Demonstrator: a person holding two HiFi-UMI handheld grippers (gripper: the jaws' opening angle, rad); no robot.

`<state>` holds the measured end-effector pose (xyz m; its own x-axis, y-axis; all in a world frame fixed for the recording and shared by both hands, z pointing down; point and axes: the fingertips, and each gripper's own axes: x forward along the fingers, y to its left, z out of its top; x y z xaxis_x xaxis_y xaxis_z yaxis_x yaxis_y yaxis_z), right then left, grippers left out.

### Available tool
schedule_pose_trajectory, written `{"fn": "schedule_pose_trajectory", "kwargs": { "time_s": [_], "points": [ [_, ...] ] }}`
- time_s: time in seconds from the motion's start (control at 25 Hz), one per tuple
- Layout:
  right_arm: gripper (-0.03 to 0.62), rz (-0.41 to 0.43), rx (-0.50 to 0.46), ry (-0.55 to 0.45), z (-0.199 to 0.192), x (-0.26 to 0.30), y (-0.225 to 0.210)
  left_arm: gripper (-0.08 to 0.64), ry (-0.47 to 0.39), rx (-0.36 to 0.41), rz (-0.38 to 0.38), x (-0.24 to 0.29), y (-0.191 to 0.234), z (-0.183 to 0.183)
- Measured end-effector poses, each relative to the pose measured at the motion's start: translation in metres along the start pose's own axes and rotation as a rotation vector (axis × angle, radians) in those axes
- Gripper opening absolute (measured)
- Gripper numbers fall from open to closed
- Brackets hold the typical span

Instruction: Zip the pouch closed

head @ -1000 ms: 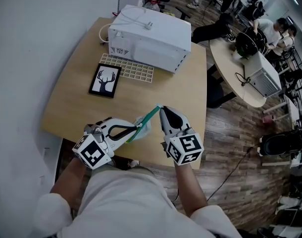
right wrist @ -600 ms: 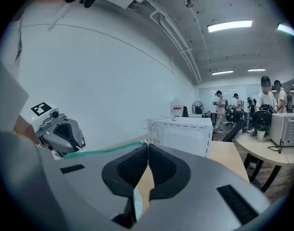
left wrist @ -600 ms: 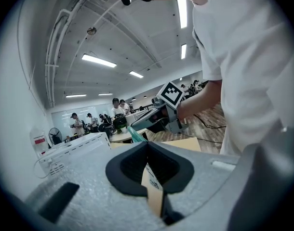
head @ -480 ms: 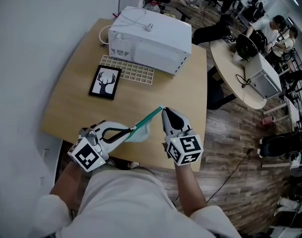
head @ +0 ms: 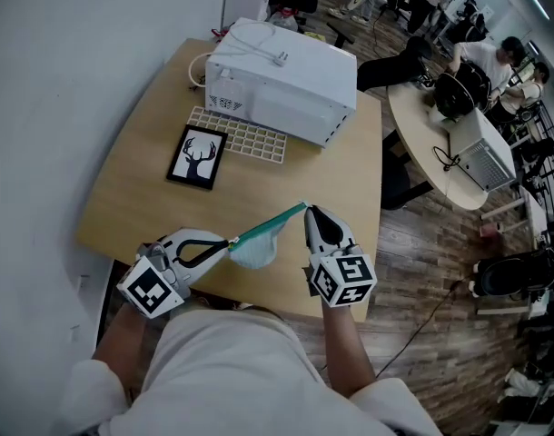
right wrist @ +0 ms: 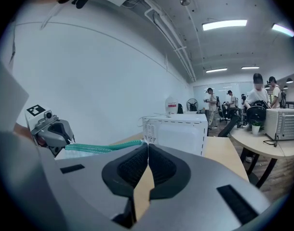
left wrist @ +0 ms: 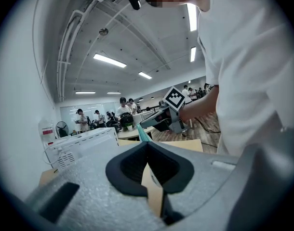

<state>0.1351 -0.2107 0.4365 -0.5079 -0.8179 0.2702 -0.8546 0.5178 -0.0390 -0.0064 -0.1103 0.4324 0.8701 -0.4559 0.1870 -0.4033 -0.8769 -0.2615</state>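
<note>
Left tool (head: 226,243) is clamped on the left end of the pouch (head: 255,252). Right tool (head: 307,211) is clamped on the other end of its teal zipper edge (head: 270,225), and both pairs of jaws are pressed together on the fabric. Pouch hangs stretched between the two tools above the near edge of the table (head: 132,198), well apart from the white appliance (head: 286,80) and the deer picture (head: 196,156).

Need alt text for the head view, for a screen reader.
A person holds a pale pouch taut over a wooden table, left gripper and right gripper each shut on one end of its teal zipper strip. Farther back sit a white microwave, a framed deer picture and a white grid tray.
</note>
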Motion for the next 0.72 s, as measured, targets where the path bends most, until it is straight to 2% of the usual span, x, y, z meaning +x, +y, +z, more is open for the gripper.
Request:
{"fn": "schedule_pose_trajectory", "kwargs": {
  "time_s": [0.16, 0.36, 0.48, 0.56, 0.72],
  "points": [
    [0.008, -0.010, -0.019, 0.031, -0.006, 0.000, 0.004, 0.011, -0.006, -0.041, 0.008, -0.008, 0.006, -0.005],
    [0.008, -0.031, 0.033, 0.047, -0.018, -0.003, 0.006, 0.011, -0.008, -0.104, 0.003, -0.013, 0.012, -0.012],
    [0.008, -0.060, 0.004, 0.038, -0.012, -0.004, 0.007, 0.011, -0.015, -0.127, -0.003, -0.014, 0.014, -0.015],
    [0.008, -0.057, -0.011, 0.039, -0.005, -0.004, 0.011, 0.011, -0.016, -0.177, 0.000, -0.016, 0.016, -0.020],
    [0.008, -0.021, -0.002, 0.024, 0.010, -0.008, 0.030, 0.014, -0.042, -0.342, 0.023, -0.018, 0.029, -0.034]
  ]
}}
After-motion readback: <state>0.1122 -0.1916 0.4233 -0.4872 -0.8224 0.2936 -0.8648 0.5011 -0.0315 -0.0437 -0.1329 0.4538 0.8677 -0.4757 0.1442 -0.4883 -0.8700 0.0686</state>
